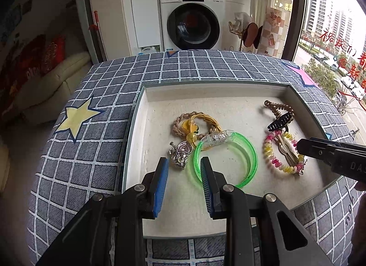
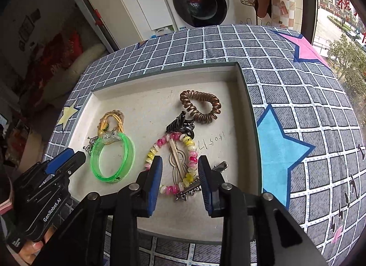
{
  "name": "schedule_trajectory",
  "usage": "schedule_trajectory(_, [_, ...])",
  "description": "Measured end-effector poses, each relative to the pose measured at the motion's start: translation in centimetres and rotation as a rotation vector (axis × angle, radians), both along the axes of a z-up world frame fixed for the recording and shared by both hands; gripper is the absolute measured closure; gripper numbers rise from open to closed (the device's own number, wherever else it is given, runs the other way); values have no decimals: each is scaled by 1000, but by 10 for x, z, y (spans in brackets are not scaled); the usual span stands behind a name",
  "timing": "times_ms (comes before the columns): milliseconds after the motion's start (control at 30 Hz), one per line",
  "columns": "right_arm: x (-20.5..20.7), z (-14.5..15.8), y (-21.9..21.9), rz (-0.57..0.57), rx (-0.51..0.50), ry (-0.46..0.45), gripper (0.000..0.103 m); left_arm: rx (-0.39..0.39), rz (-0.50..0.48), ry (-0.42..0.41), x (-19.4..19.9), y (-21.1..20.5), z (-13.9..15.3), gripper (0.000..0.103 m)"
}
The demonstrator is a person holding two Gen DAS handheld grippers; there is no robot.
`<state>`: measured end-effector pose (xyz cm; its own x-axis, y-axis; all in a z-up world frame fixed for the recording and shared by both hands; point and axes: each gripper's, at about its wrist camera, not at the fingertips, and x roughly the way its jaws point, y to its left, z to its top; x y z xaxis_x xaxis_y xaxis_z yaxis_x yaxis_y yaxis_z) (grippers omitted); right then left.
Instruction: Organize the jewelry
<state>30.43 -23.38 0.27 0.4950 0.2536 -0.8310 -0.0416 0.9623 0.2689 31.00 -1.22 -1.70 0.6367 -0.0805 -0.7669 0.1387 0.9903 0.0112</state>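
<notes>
You are working on a table draped in a grey checked cloth (image 1: 98,151) printed with stars, a front-loading washing machine (image 1: 193,25) standing behind it and a window with tower blocks to the right. A shallow white tray (image 1: 141,128) is sitting on the cloth, and the jewelry is lying inside it in two loose groups, which reads as sorting already under way. Toward the left, a silver charm cluster (image 1: 179,155) is resting against a braided tan tie and a yellow beaded cord (image 1: 196,124), with a green translucent bangle (image 1: 225,158) overlapping them. Your left gripper (image 1: 185,165) is hovering just over the bangle's near-left rim, its jaws parted and pressing on nothing. Further right, a pink-and-yellow spiral hair tie (image 2: 173,163) is ringing a flat wooden figure-shaped piece (image 2: 178,165), with a black claw clip (image 2: 180,125) and a bronze coil hair tie (image 2: 201,105) beyond it. Your right gripper (image 2: 180,169) is poised over that spiral tie with a gap between its pads and nothing held, probably so the piece stays where it lies. A spiked silver clip (image 2: 187,191) is partly hiding behind the right finger, so you cannot make out its full shape. The handwriting (image 2: 211,141) on the tray floor is too small to read, and your hand is cut off at the left edge of the right wrist view.
</notes>
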Motion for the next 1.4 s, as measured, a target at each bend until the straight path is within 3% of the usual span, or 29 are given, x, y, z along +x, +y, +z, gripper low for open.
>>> schedule_trajectory(133, [-7,5,1,1,-7,-5,64,6,5,-5,-8,1,4,61])
schedule_trajectory(167, [-8,5,2,1,-8,-4,64,6,6,-6,-9,1,5,54])
schedule_trajectory(200, [-9,6,2,1,-6,-3,64,7,9,-8,-12,2,6,21])
schedule_trajectory(233, [-12,7,1,1,-5,-3,64,9,21,-25,-15,2,8,7])
schedule_trajectory(267, [-14,8,1,1,-7,-3,64,11,32,-56,-19,4,12,0])
schedule_trajectory(567, [-28,14,3,8,-1,-3,62,9,8,-56,-39,2,21,0])
schedule_trajectory(600, [-30,16,4,9,1,-5,59,11,9,-57,-41,2,21,0])
schedule_trajectory(667, [-36,19,5,9,-1,-18,44,8,9,-56,-46,3,22,0])
schedule_trajectory(800, [-48,26,8,17,-23,-49,42,-8,20,-53,-56,8,22,0])
schedule_trajectory(1033, [-67,38,16,21,-69,-110,21,-16,36,-47,-74,13,23,0])
schedule_trajectory(1200, [-78,43,17,7,-91,-125,17,-2,35,-52,-88,12,26,0])
schedule_trajectory(1267, [-83,43,15,-1,-84,-124,1,2,36,-63,-95,13,27,0])
schedule_trajectory(1400, [-96,43,11,-15,-68,-146,0,-11,46,-69,-106,17,29,0])
